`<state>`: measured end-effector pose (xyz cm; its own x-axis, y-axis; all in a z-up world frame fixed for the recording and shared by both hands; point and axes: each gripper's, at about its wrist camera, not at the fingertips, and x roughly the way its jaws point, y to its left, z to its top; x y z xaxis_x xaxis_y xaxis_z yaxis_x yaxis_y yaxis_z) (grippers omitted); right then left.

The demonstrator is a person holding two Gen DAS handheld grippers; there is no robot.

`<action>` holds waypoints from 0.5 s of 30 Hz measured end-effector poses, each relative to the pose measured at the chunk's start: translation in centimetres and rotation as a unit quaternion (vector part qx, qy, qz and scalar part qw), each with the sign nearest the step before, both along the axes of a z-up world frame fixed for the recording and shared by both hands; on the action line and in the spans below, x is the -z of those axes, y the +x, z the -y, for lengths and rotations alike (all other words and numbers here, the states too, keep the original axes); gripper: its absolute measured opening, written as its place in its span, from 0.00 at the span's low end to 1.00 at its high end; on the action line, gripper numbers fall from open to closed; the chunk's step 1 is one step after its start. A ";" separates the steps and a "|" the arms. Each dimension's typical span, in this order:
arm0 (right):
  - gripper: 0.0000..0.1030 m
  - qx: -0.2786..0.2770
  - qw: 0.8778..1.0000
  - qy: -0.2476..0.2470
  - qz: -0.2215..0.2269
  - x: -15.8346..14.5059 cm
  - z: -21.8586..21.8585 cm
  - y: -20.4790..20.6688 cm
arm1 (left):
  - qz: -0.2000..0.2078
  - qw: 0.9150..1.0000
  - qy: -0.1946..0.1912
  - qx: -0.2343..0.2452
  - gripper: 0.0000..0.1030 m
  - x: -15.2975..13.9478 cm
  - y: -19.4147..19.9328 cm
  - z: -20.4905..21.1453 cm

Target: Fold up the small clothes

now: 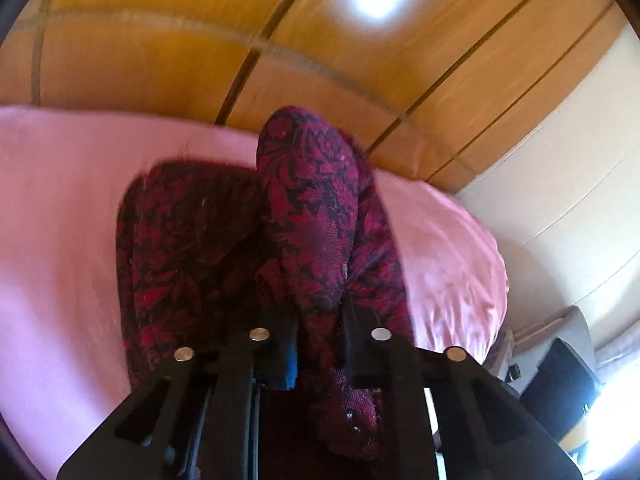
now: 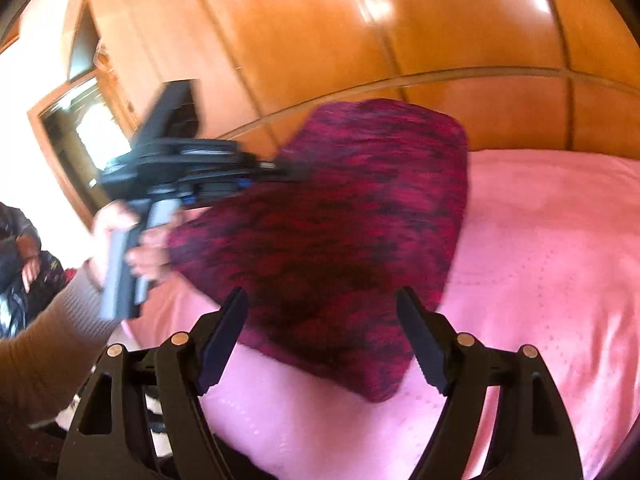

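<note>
Left gripper (image 1: 318, 316): I see my 2 fingers drawn close together with a fold of the red-and-black patterned garment (image 1: 312, 208) pinched between them; cloth bunches up ahead of the tips and a tail of it hangs down behind, between the finger mounts.
Left gripper, seen from the right wrist (image 2: 288, 170): it comes in from the left at a slight tilt, its tips buried in the garment's upper left edge, so I cannot see the fingers themselves there.
Left hand (image 2: 136, 240): it grips the grey handle of that tool, with a brown ribbed sleeve (image 2: 52, 340) running back toward the lower left.
Right gripper (image 2: 322, 340): my 2 fingers stand wide apart and have hold of nothing; the garment's lower part lies in the gap between them, and I cannot tell whether either finger touches it.
Garment (image 2: 340, 232): lifted on its left side by the left gripper, it slopes down to a lower corner resting on the pink bedspread (image 2: 540, 260); motion blur smears its pattern.
Bedspread: pink fabric lies under the garment and spreads to both sides (image 1: 60, 220).
Behind the bed: glossy wooden wardrobe panels (image 2: 320, 20) fill the background in both views.
Far left of the right view: a bright doorway (image 2: 92, 128).
</note>
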<state>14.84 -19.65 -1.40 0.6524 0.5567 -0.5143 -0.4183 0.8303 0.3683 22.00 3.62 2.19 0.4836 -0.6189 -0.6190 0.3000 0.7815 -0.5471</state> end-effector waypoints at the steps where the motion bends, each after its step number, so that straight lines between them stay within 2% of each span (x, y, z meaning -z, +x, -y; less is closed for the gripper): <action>1: 0.72 0.004 1.000 0.002 0.001 0.1 0.4 -0.7 | 0.015 1.000 0.000 -0.002 0.14 -0.6 -0.8 -0.2; 3: 0.71 0.007 1.000 0.009 0.008 -0.2 0.3 -0.7 | 0.046 0.999 0.008 -0.015 0.14 -1.8 -3.0 -1.2; 5: 0.70 0.002 1.000 0.011 0.011 -0.3 -0.2 -0.8 | 0.052 0.998 0.009 -0.033 0.14 -1.5 -4.0 -2.2; 7: 0.67 -0.010 1.000 0.001 0.010 0.1 -1.6 -0.3 | 0.039 0.997 0.017 -0.062 0.14 0.3 -4.7 -3.7; 9: 0.66 -0.020 1.000 -0.014 0.006 1.0 -3.2 0.2 | 0.005 0.996 0.023 -0.092 0.14 2.8 -4.9 -5.3; 11: 0.65 -0.025 0.999 -0.047 0.007 2.5 -5.2 1.1 | -0.023 0.992 0.048 -0.114 0.16 6.1 -4.4 -6.3; 12: 0.65 -0.024 0.998 -0.056 0.005 3.1 -5.7 1.4 | -0.038 0.991 0.040 -0.122 0.17 7.4 -4.2 -6.5; 13: 0.65 -0.021 0.998 -0.067 0.002 3.8 -6.3 1.9 | -0.041 0.991 0.030 -0.126 0.17 8.1 -4.1 -6.7; 15: 0.65 -0.018 0.996 -0.085 0.006 3.8 -6.6 2.0 | -0.024 0.990 0.034 -0.133 0.19 7.1 -4.5 -6.4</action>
